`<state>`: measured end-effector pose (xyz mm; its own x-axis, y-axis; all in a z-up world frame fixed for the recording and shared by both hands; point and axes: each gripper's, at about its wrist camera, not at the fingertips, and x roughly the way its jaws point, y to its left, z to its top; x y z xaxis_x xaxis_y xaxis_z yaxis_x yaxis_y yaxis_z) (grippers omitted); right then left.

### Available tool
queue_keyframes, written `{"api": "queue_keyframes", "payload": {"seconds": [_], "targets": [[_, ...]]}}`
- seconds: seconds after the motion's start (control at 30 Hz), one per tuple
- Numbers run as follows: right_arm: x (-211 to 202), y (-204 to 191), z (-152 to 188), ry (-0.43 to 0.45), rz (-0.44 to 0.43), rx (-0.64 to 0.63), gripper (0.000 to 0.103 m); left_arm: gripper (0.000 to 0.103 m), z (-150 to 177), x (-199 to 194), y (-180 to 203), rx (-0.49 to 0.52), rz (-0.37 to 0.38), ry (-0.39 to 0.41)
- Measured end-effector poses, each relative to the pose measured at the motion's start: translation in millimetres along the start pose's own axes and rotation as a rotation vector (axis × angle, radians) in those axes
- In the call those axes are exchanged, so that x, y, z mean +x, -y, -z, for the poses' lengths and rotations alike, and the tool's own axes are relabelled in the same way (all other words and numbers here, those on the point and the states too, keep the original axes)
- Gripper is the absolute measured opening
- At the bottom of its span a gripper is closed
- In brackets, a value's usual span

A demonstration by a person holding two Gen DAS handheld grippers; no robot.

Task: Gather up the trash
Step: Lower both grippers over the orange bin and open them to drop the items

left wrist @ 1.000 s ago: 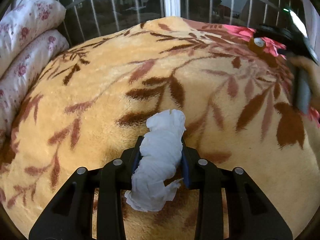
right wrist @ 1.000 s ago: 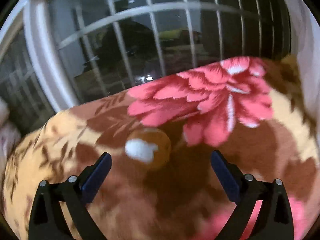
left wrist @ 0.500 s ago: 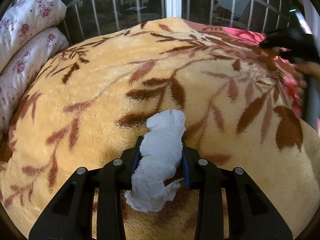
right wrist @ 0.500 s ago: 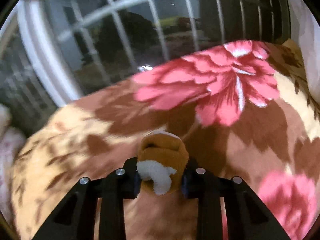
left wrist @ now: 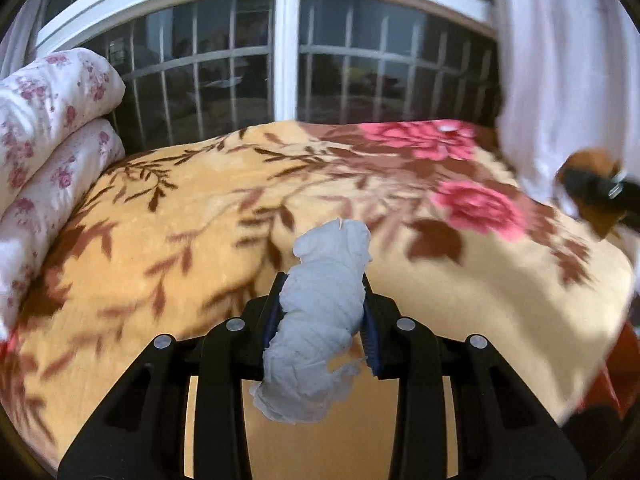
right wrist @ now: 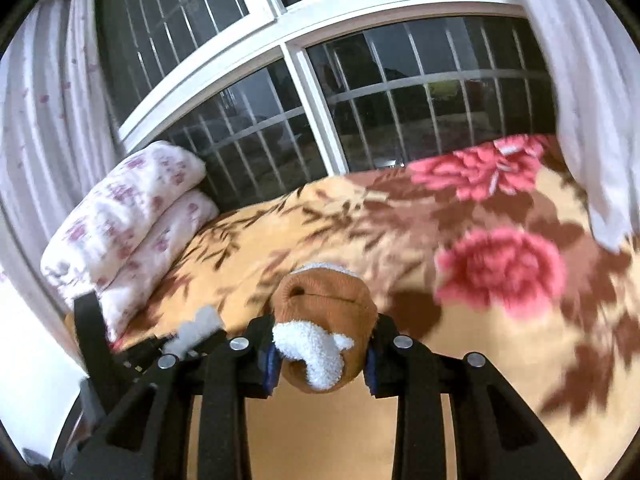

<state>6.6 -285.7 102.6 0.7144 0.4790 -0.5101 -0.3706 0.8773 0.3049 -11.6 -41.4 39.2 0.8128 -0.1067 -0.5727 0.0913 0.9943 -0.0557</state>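
Inspecting the trash first, we found a crumpled white tissue (left wrist: 320, 316) clamped in the left gripper (left wrist: 324, 320) above the floral blanket (left wrist: 160, 220). We noted the right gripper (right wrist: 320, 354) clenched on a brown-and-white sock (right wrist: 324, 320), likewise clear of the blanket. Folded bedding (right wrist: 128, 216) lay beside the barred window (right wrist: 400, 92).

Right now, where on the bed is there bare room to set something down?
Most of the blanket lies bare, from the folded quilt on the left across to the pink flowers. It is crowded only at the right edge, under the curtain.
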Motion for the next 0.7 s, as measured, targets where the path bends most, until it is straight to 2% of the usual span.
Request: {"api": "queue_keyframes", "payload": {"seconds": [0.1,0.17,0.27,0.4,0.5,0.7], "targets": [[-22.3,-10.8,42.9,-0.008,0.019,-0.049,0.031,0.033,29.7,-31.1,5.6,0.019,0.004,-0.010],[-34.4,-23.5,72.1,-0.016,0.037,-0.113,0.031,0.033,52.5,-47.8,12.5,0.048,-0.021,-0.031],[-43.4,-33.8,101.0,-0.040,0.006,-0.139,0.032,0.033,84.9,-59.9,17.9,0.043,-0.025,-0.095],[-55.8,-47.6,140.3,-0.073,-0.041,-0.162,0.032,0.033,122.3,-64.9,19.3,0.001,-0.006,-0.191],[-59.0,-53.3,169.8,-0.123,-0.060,-0.181,0.032,0.033,150.8,-64.6,26.2,0.023,-0.035,-0.245],[-52.0,-52.5,227.3,-0.259,-0.026,-0.219,0.033,0.033,201.4,-48.1,31.7,0.015,-0.010,-0.398]]}}
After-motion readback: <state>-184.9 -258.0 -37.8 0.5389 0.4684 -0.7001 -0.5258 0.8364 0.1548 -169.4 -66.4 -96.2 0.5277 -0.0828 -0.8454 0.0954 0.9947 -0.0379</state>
